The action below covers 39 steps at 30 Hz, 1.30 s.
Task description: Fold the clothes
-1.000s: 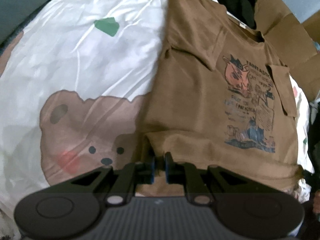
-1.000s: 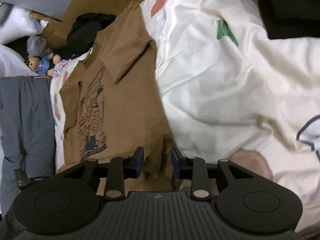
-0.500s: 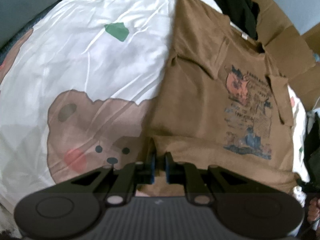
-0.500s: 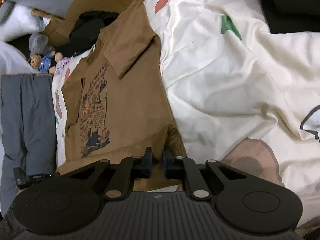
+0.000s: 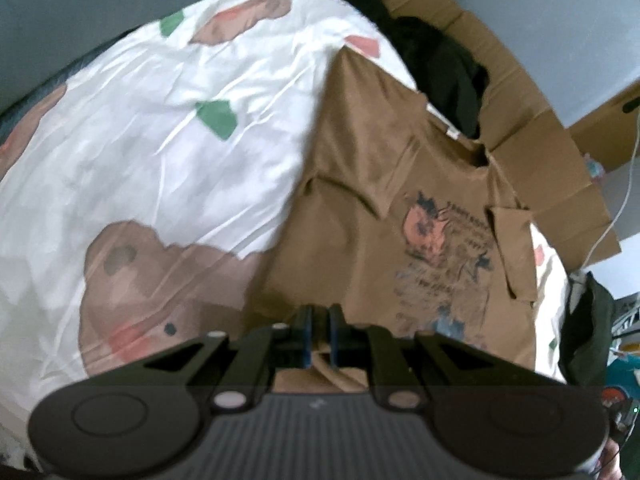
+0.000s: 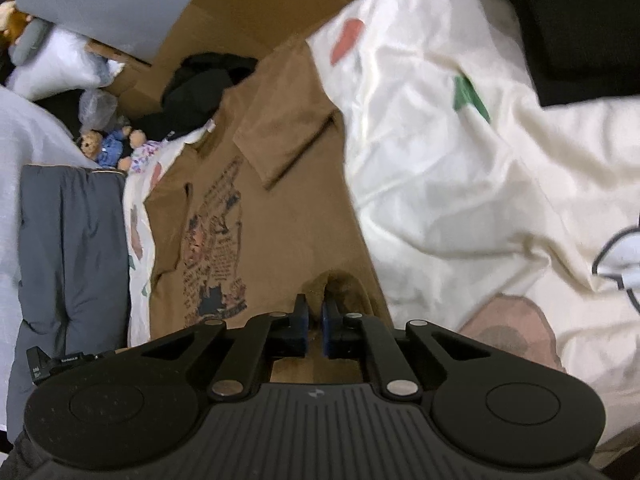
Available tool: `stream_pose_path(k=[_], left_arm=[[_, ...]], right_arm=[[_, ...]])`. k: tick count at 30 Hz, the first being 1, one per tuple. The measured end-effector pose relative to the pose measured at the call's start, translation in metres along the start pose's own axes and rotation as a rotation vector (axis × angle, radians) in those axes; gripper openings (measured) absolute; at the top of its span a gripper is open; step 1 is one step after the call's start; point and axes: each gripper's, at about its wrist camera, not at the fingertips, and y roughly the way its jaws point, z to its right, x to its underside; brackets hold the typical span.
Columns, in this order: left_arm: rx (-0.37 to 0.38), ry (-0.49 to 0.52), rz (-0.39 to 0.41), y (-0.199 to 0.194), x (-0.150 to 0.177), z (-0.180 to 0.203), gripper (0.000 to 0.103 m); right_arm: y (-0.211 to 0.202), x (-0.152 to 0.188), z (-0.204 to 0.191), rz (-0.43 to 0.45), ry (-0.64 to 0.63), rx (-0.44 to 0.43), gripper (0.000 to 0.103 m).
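Dim indoor light, soft shadows. Left wrist view motion-blurred throughout; right wrist view sharper, blurred at right. Heavy fisheye bending, dark vignetted corners.

A brown T-shirt [image 5: 360, 216] with a printed graphic lies face-up along the bedsheet's [image 5: 168, 184] edge, sleeves folded inward, its hem bunched upward.

The T-shirt [image 5: 360, 200] lies spread on the bedsheet [image 5: 160, 160], both sleeves folded in over its chest, with its collar at the far end toward the flattened cardboard [image 5: 532, 152]. A heap of clothing [image 5: 440, 68] sits on that cardboard just past the collar. In the right wrist view, folded trousers [image 6: 72, 248] lie left of the shirt, and a small teddy bear [image 6: 108, 146] sits beyond them.
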Motion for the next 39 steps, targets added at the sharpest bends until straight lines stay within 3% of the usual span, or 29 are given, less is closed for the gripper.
stream_pose_path(k=[13, 23, 32, 39], left_arm=[[0.053, -0.019, 0.061, 0.004, -0.044, 0.006, 0.009], [0.061, -0.060, 0.063, 0.041, -0.085, 0.000, 0.008], [0.088, -0.070, 0.137, 0.056, -0.133, 0.010, 0.000], [0.039, -0.063, 0.078, 0.083, -0.137, 0.007, 0.000]], right_arm=[[0.011, -0.052, -0.026, 0.023, -0.075, 0.043, 0.006], [0.042, -0.108, -0.040, 0.020, -0.103, 0.046, 0.006], [0.068, -0.136, -0.035, 0.056, -0.093, 0.022, 0.006], [0.080, -0.137, -0.025, 0.045, -0.083, 0.033, 0.006]])
